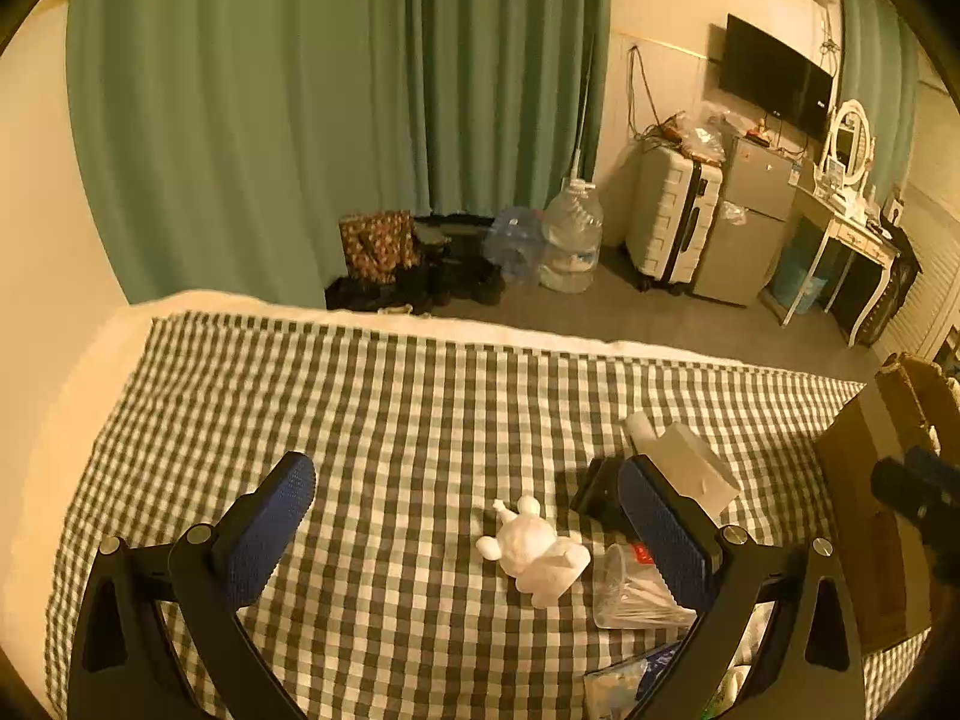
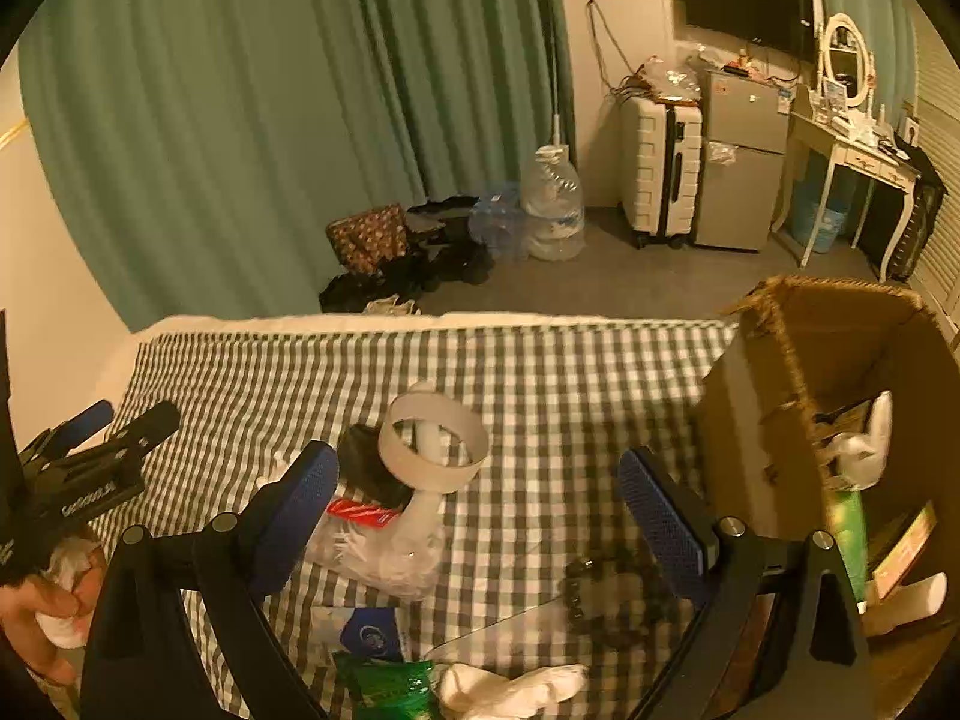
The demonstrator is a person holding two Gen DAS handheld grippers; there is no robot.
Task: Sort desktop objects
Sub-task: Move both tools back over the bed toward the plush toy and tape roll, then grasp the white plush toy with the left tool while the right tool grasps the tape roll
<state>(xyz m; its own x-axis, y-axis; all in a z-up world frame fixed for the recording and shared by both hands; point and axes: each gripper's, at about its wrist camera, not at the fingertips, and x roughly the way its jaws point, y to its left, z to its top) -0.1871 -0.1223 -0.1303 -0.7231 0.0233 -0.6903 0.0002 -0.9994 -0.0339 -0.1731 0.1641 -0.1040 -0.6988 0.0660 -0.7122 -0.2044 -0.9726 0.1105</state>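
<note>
Checked bedspread [image 1: 390, 420] lies under both tools, left [image 1: 474, 510] and right [image 2: 480, 498], spread apart, empty.

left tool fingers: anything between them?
Only the white figurine, lying on the checked cloth nearer the right finger; left wrist view.

1. Dim, warm yellow indoor light; source out of frame.
2. Heavy fisheye bending, black vignette at corners.
3. Cardboard box [image 2: 840, 396] contents smeared by motion blur.
4. Soft shadows on checked cloth [image 1: 390, 420].
</note>
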